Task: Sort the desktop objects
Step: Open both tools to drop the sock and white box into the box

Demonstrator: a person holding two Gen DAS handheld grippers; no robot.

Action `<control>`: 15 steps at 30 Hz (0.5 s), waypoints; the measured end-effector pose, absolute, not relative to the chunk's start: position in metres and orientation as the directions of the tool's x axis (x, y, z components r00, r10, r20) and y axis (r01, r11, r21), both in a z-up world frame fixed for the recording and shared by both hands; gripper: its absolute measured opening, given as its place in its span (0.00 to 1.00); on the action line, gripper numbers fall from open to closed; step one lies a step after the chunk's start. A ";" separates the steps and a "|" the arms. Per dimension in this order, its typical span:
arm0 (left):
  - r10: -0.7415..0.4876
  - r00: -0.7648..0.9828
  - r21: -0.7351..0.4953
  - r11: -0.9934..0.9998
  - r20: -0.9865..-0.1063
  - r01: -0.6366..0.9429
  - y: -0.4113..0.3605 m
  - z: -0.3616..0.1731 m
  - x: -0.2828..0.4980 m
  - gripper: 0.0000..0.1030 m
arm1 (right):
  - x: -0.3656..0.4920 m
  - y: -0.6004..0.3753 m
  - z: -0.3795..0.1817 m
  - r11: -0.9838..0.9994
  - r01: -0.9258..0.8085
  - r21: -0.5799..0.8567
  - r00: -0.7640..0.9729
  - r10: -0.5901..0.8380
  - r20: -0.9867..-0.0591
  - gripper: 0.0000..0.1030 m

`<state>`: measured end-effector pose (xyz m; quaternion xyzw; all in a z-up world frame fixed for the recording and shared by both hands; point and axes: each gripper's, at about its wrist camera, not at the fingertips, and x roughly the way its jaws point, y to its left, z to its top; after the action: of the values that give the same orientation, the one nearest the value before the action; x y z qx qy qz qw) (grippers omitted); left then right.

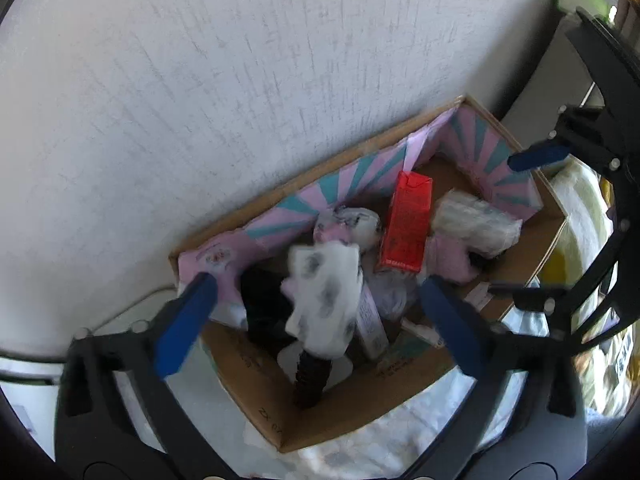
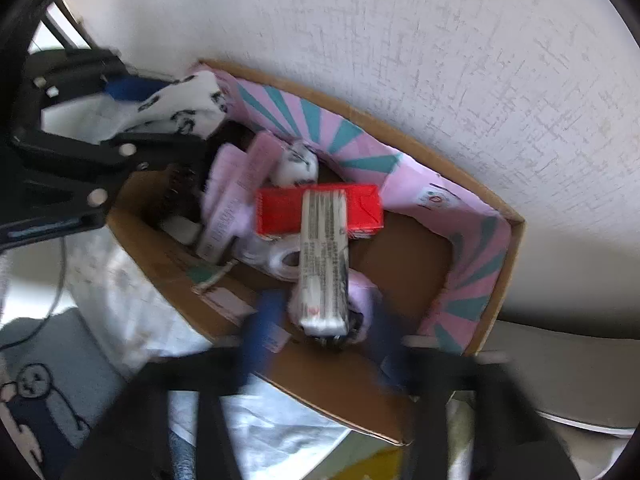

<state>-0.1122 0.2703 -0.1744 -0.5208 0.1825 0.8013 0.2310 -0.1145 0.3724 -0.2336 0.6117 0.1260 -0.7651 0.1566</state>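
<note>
Both grippers over cardboard box (image 1: 352,408), frame centre. Left gripper (image 1: 320,312) spread around white cloth (image 1: 324,300); right gripper (image 2: 324,320) spread beside wrapped packet (image 2: 324,256), likely for dropping in.

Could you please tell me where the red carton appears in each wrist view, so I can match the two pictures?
Left wrist: red carton right of centre, standing on end in the cardboard box.
Right wrist: red carton near centre, lying sideways under a white packet.
Shared landmark: the box's pink-and-teal striped lining.

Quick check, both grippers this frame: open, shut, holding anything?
Left gripper: open, white printed packet between its fingers, untouched.
Right gripper: open around a white wrapped pack, grip unclear through blur.
</note>
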 end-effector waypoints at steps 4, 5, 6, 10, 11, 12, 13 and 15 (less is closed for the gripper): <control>0.174 -0.393 0.094 -0.812 -0.903 -0.576 0.272 -0.167 -0.106 1.00 | -0.108 0.368 -0.229 -0.907 0.420 0.018 -0.210 -0.117 -0.971 0.99; 0.163 -0.415 0.120 -0.808 -0.895 -0.577 0.273 -0.164 -0.105 1.00 | -0.106 0.367 -0.228 -0.908 0.419 0.010 -0.218 -0.111 -0.970 0.99; 0.160 -0.422 0.129 -0.805 -0.892 -0.578 0.273 -0.162 -0.104 1.00 | -0.105 0.366 -0.227 -0.909 0.418 -0.003 -0.231 -0.103 -0.967 0.99; 0.174 -0.432 0.127 -0.802 -0.885 -0.584 0.273 -0.156 -0.103 1.00 | -0.103 0.366 -0.223 -0.918 0.396 -0.021 -0.259 -0.090 -0.962 0.99; 0.178 -0.435 0.126 -0.802 -0.883 -0.584 0.272 -0.152 -0.103 1.00 | -0.104 0.368 -0.221 -0.921 0.389 -0.016 -0.264 -0.095 -0.960 0.99; 0.184 -0.438 0.123 -0.803 -0.880 -0.584 0.272 -0.151 -0.103 1.00 | -0.105 0.369 -0.220 -0.923 0.385 -0.016 -0.268 -0.095 -0.959 0.99; 0.191 -0.440 0.118 -0.803 -0.877 -0.585 0.271 -0.150 -0.103 1.00 | -0.105 0.369 -0.219 -0.924 0.381 -0.020 -0.272 -0.092 -0.958 0.99; 0.203 -0.442 0.107 -0.805 -0.874 -0.583 0.270 -0.148 -0.103 1.00 | -0.105 0.370 -0.218 -0.926 0.377 -0.024 -0.277 -0.088 -0.957 0.99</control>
<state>-0.1027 0.2696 -0.1476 -0.4715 0.2014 0.8248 0.2385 -0.1049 0.3701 -0.2178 0.5831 0.1240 -0.7892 0.1472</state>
